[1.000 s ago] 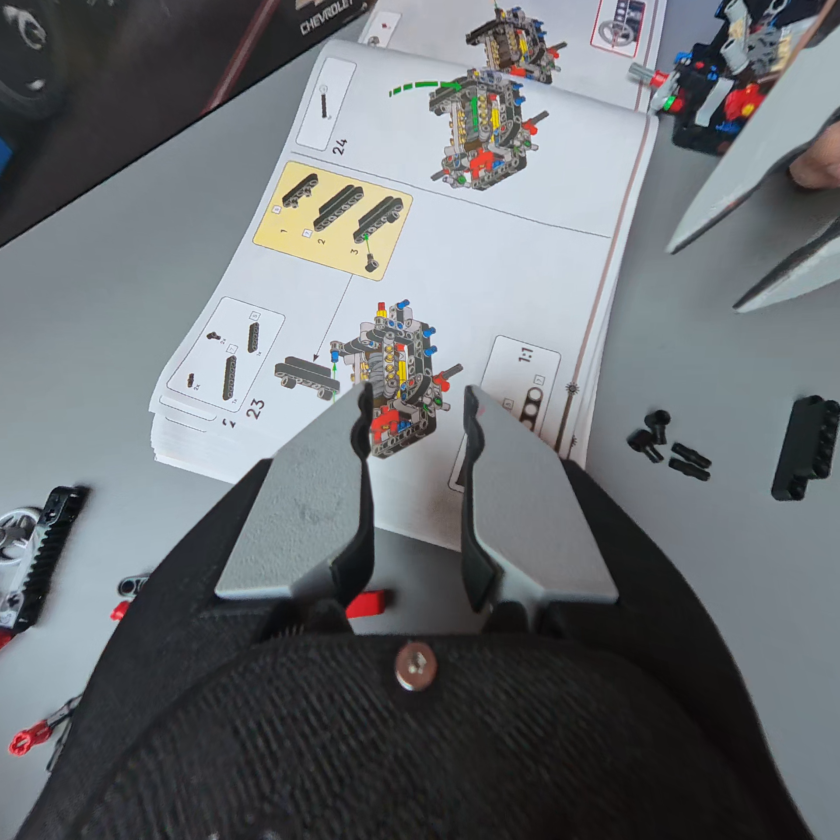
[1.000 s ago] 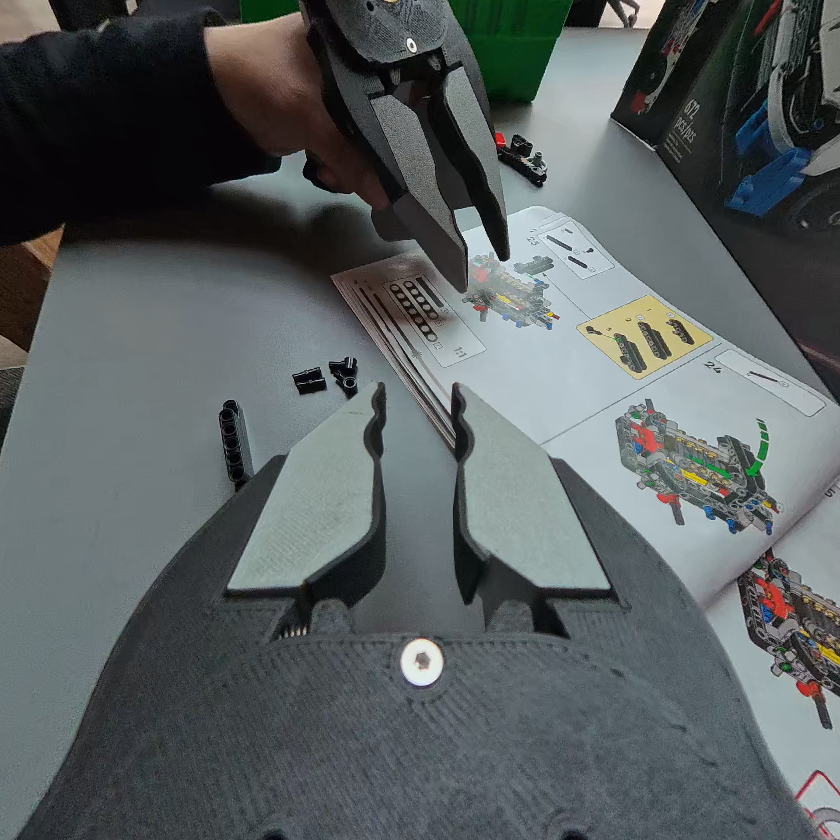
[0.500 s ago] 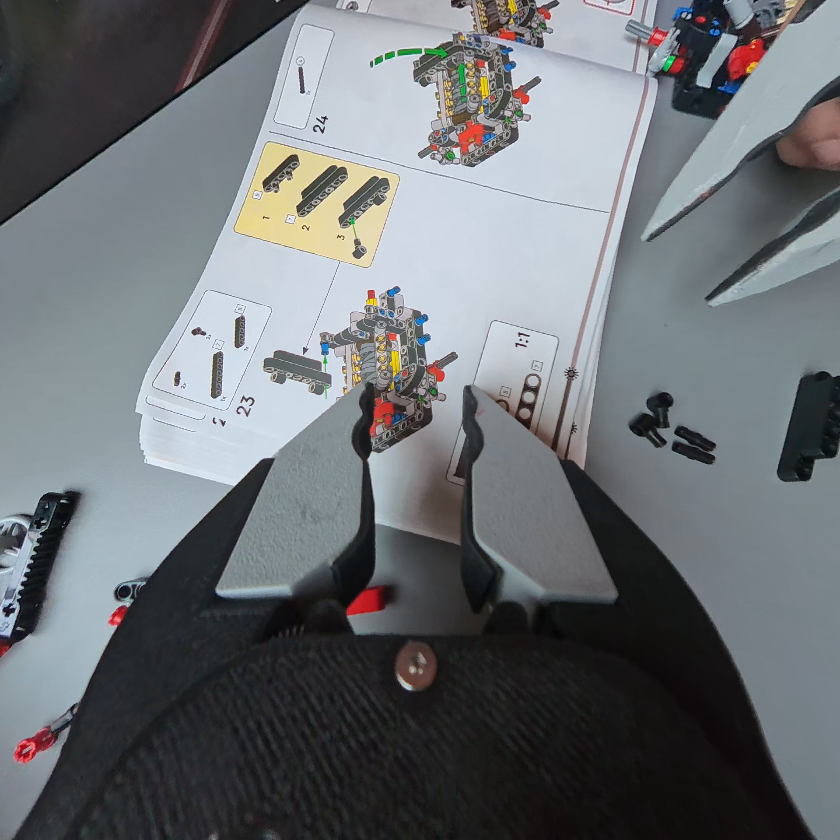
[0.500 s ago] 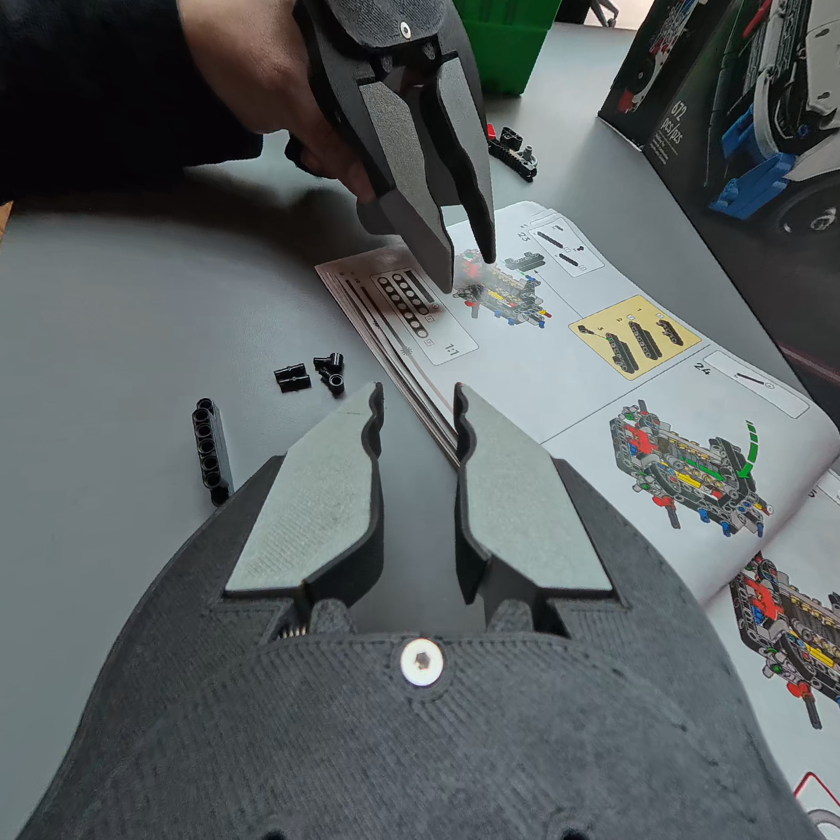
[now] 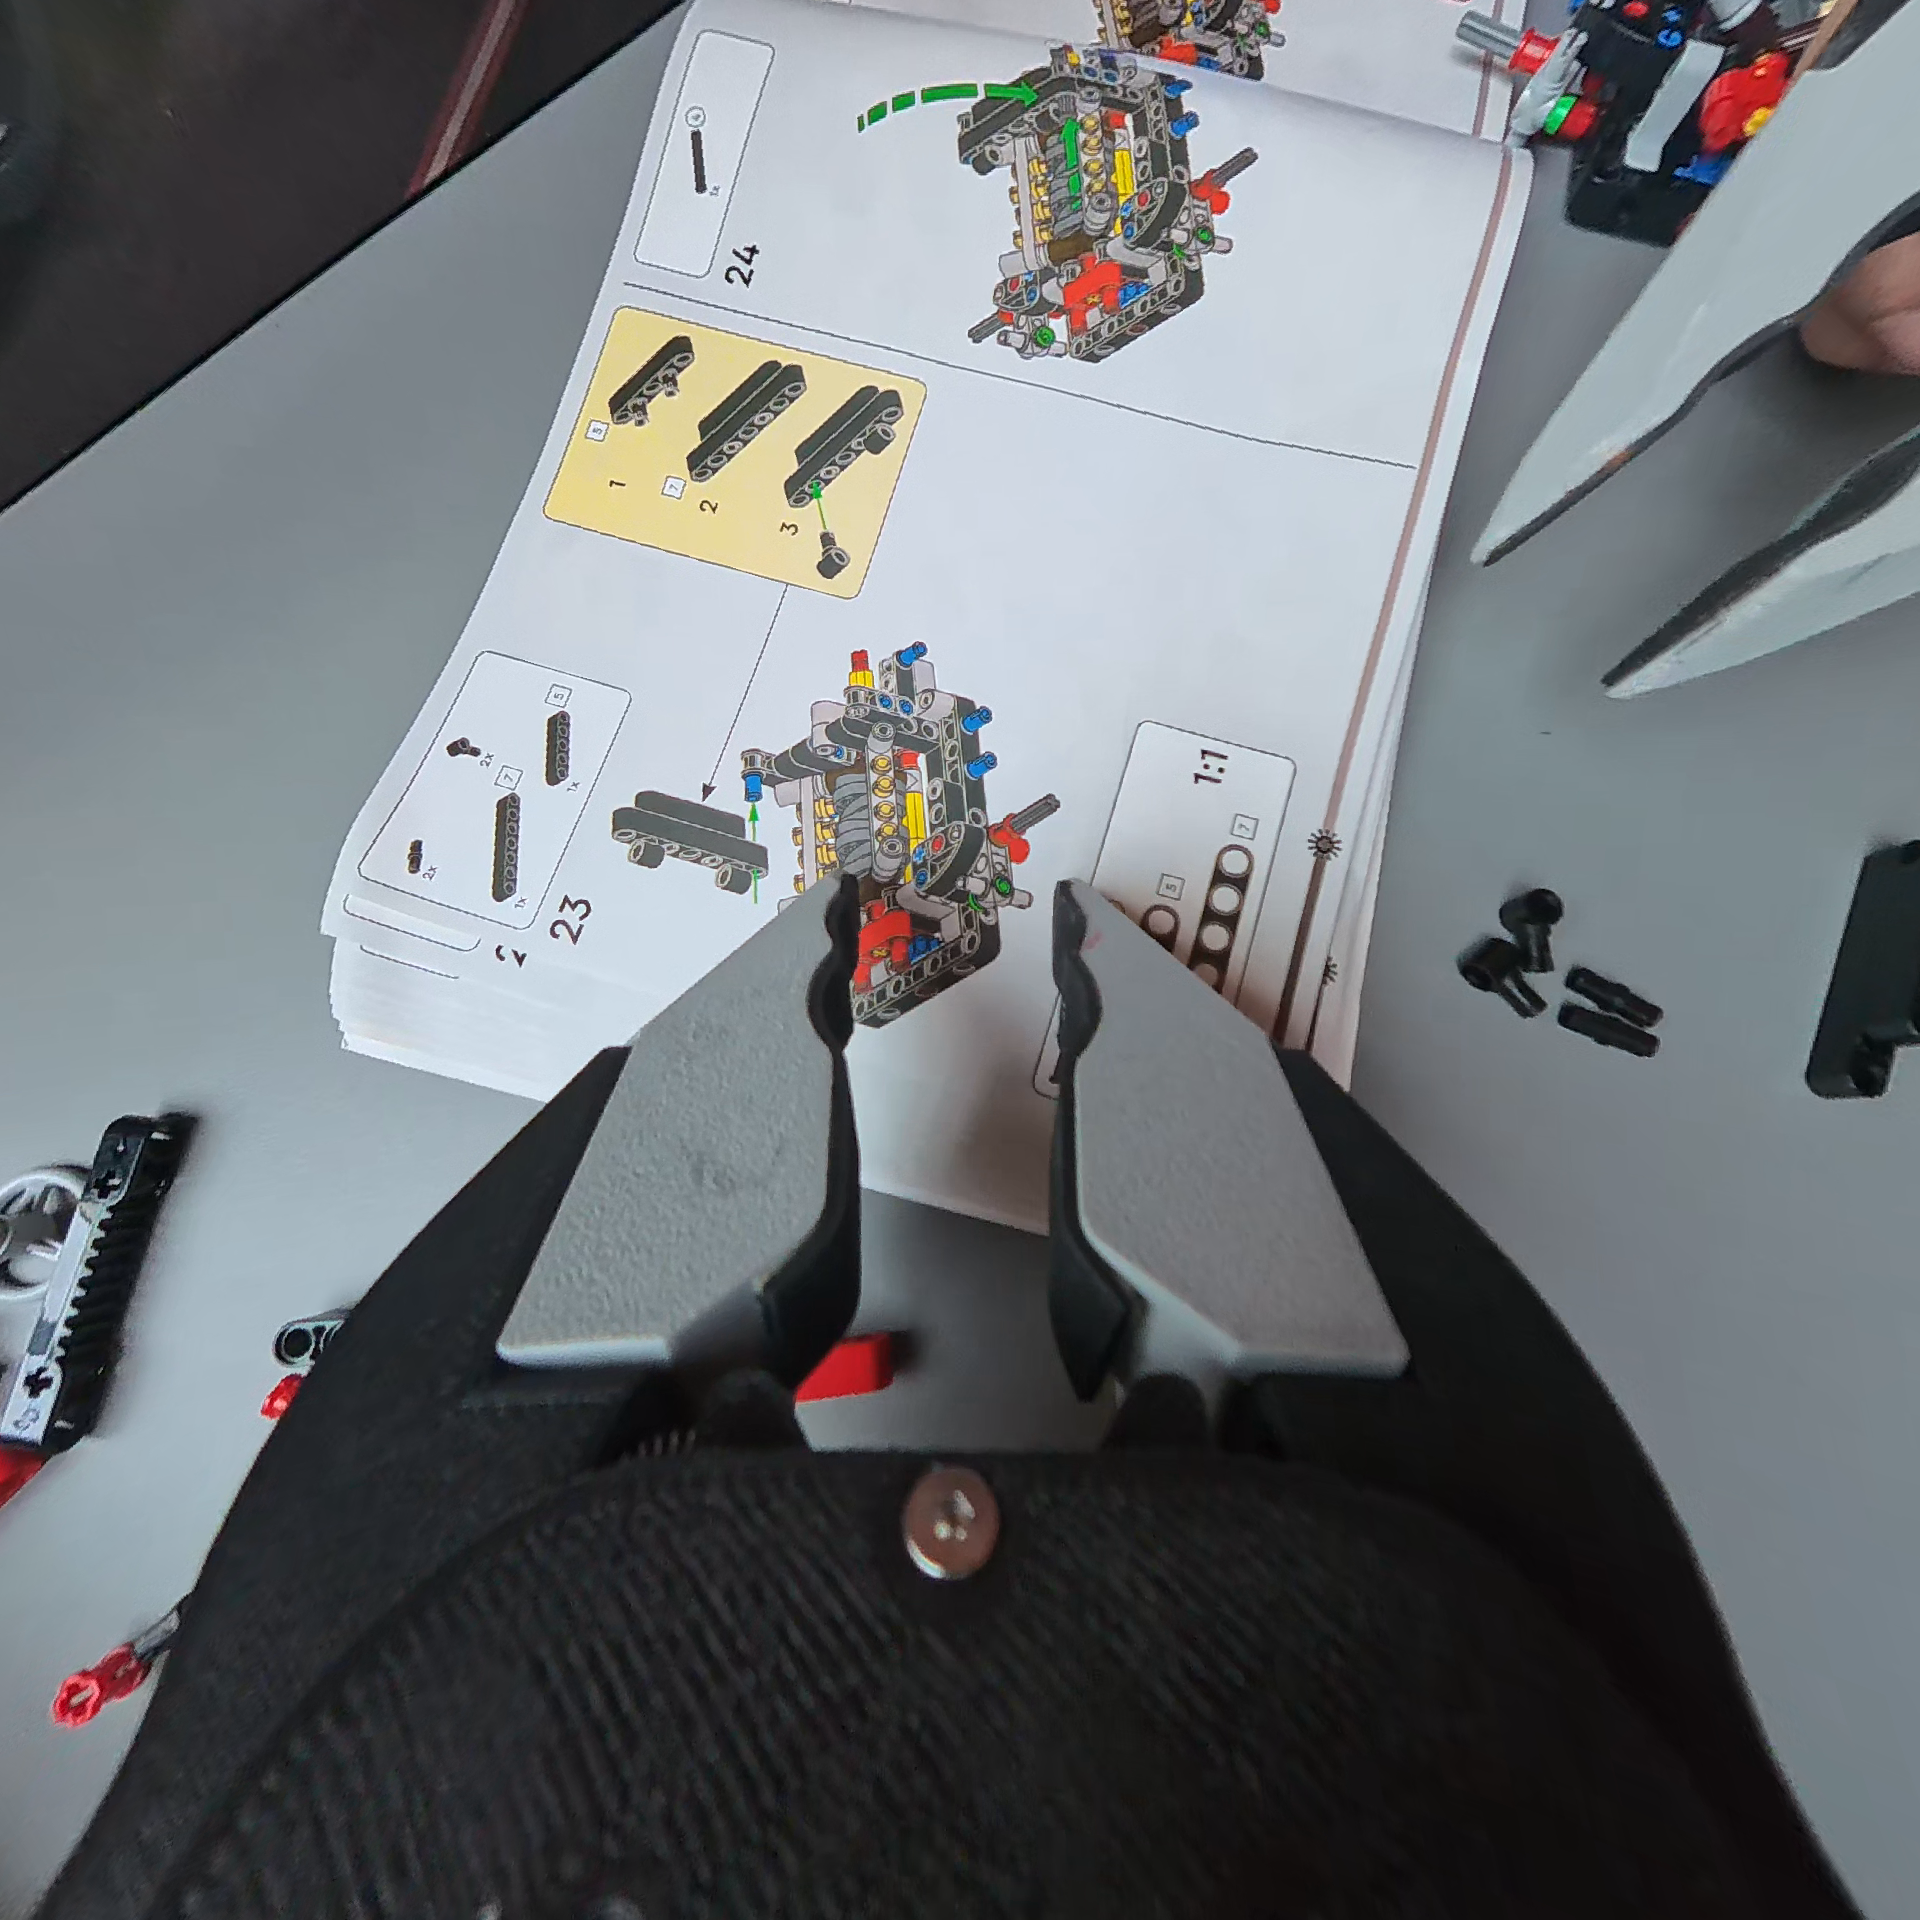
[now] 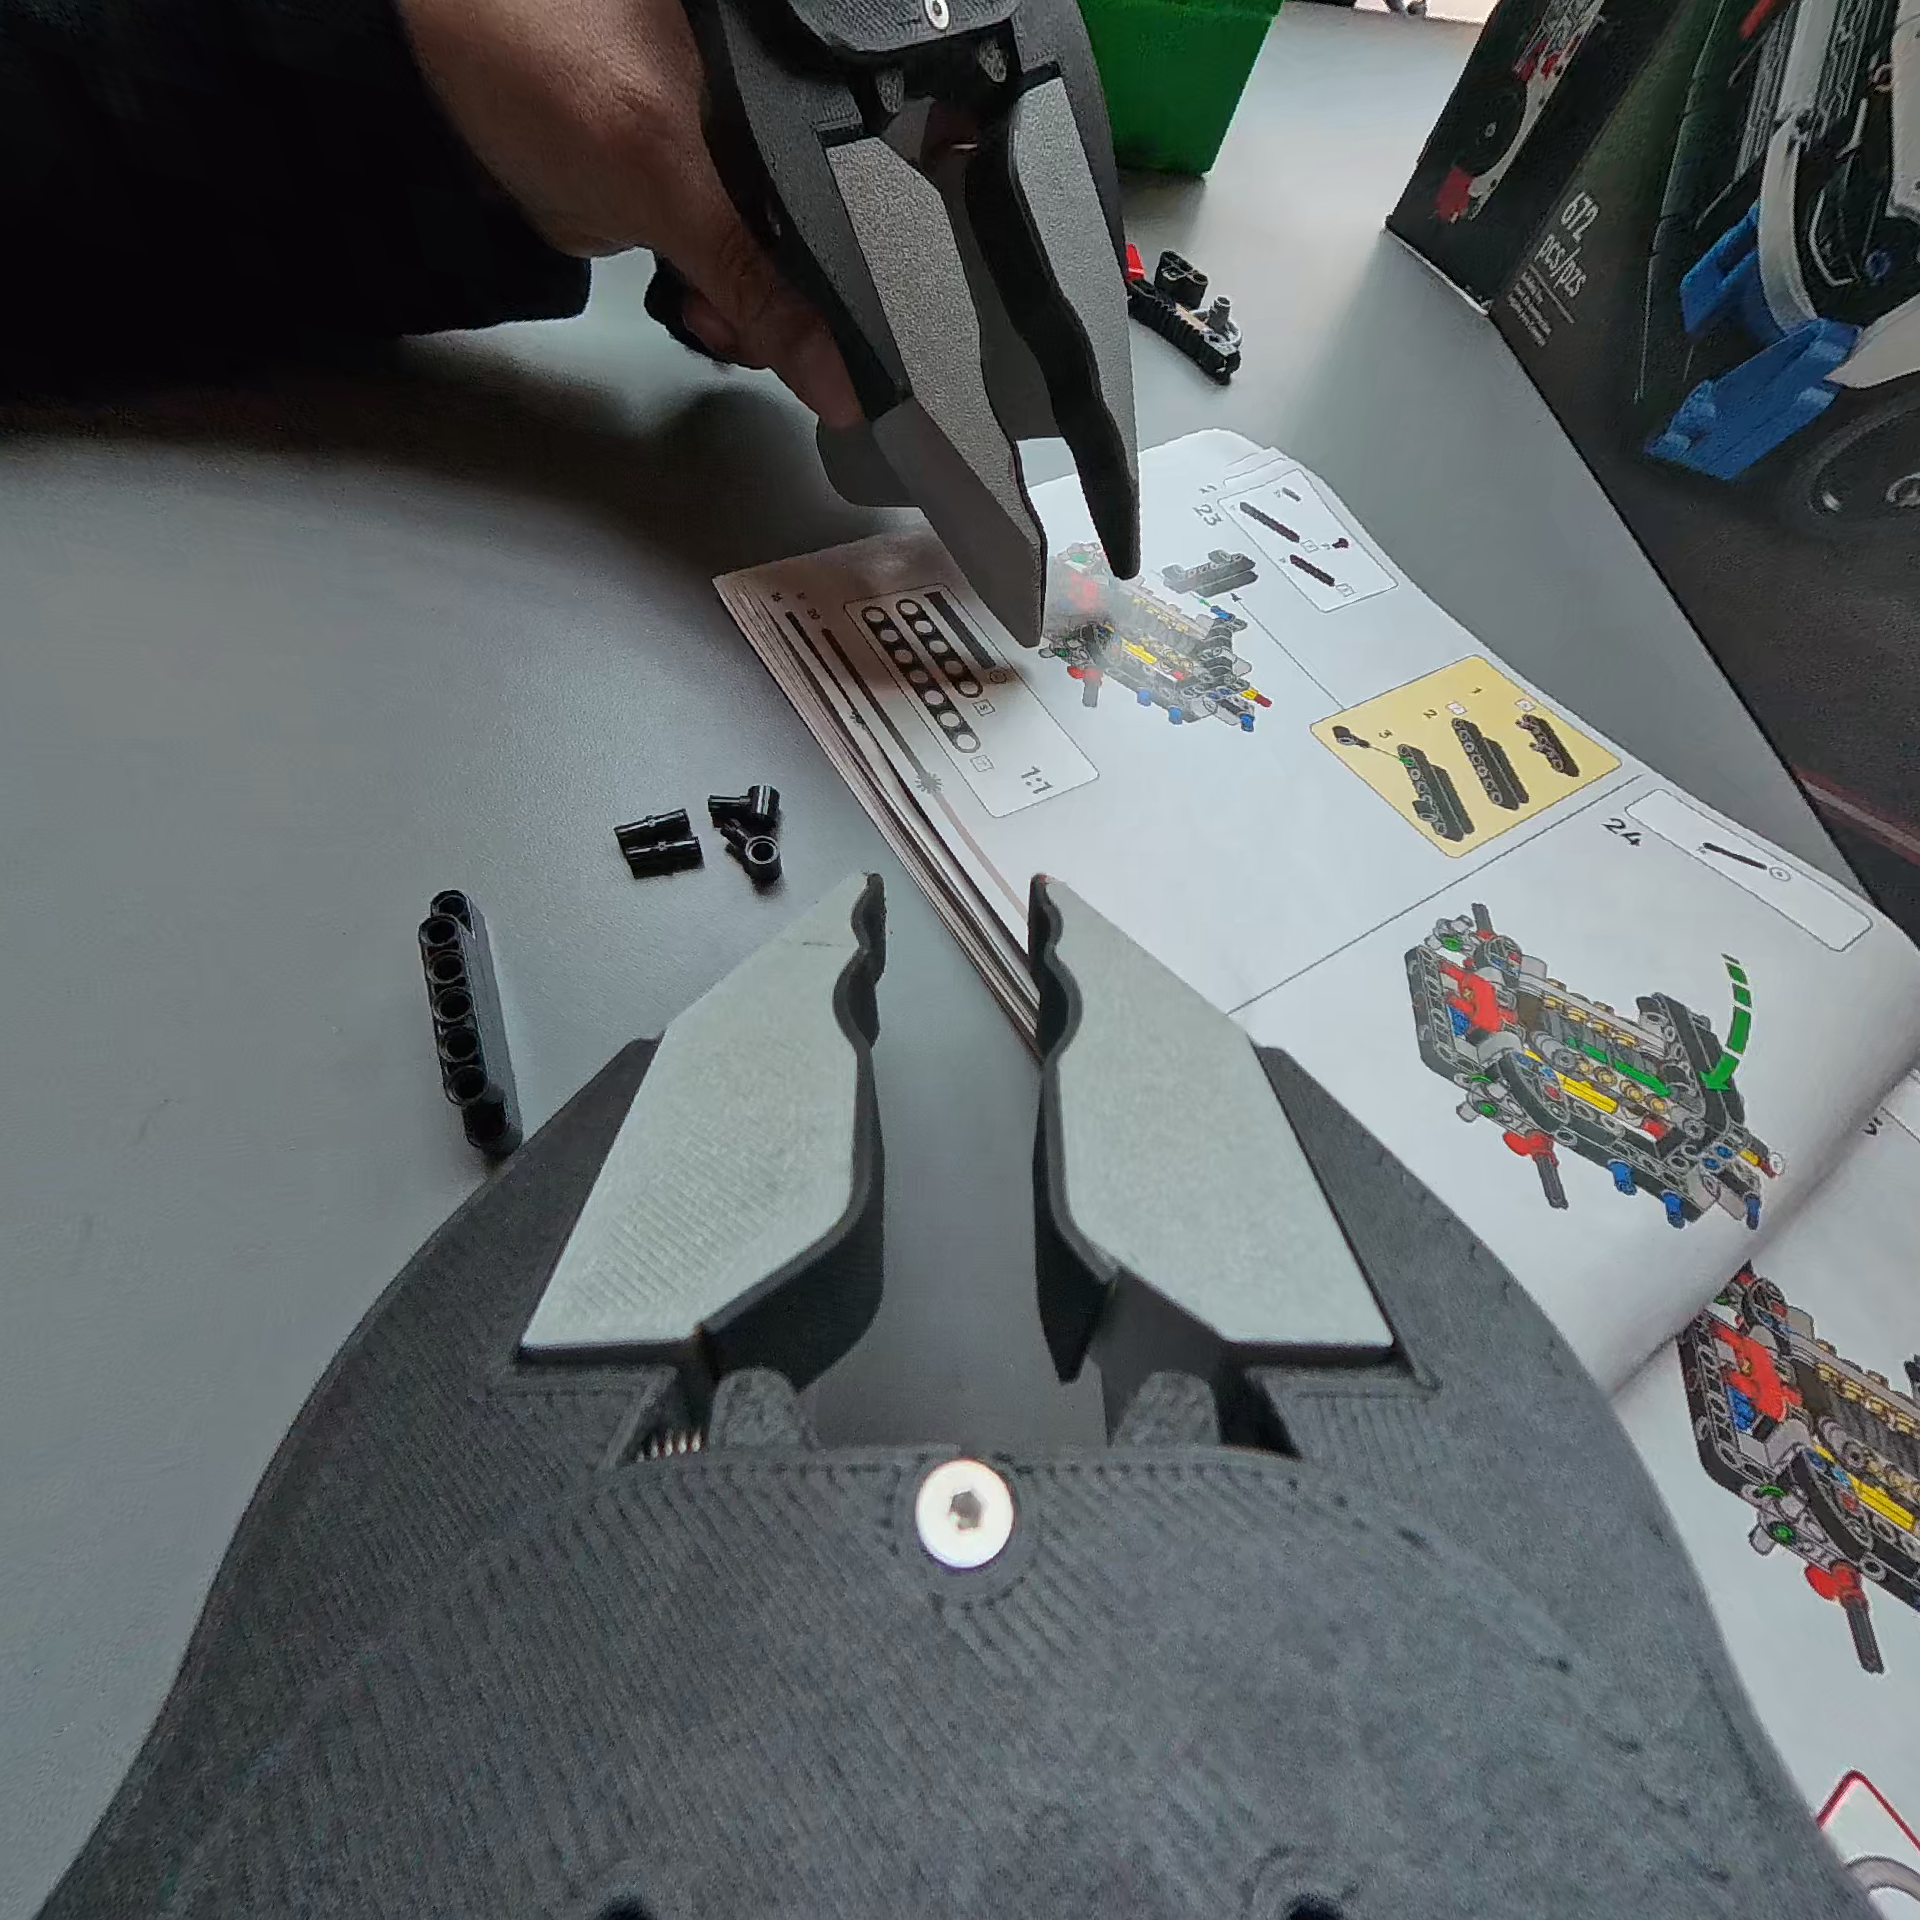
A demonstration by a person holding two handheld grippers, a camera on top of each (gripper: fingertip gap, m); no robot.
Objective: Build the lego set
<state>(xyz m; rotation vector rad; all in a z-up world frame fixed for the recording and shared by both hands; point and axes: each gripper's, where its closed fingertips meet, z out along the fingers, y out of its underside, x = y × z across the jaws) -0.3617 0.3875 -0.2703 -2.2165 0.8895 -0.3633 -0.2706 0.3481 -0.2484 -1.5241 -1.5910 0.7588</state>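
My left gripper (image 5: pixel 956 914) is open and empty, hovering over the lower edge of the open instruction booklet (image 5: pixel 1039 540). It also shows in the right wrist view (image 6: pixel 1081 592), held by a hand above the booklet (image 6: pixel 1351 883). My right gripper (image 6: pixel 956 904) is open and empty above the grey table at the booklet's edge; it shows at the upper right of the left wrist view (image 5: pixel 1714 468). A black beam (image 6: pixel 468 1018) and several small black pins (image 6: pixel 707 831) lie on the table to its left, and also show in the left wrist view (image 5: pixel 1870 966) (image 5: pixel 1558 977).
A partly built model (image 5: pixel 1631 114) stands beyond the booklet. A toothed black rack piece (image 5: pixel 94 1278) and a red pin (image 5: pixel 99 1683) lie at the left, and a red piece (image 5: pixel 852 1366) lies under my left gripper. The set's box (image 6: pixel 1714 260) and a green bin (image 6: pixel 1174 73) stand at the back.
Both grippers have only drifted slightly. In the right wrist view the beam and pins slid a little to the left. Both grippers stay open and hold nothing.
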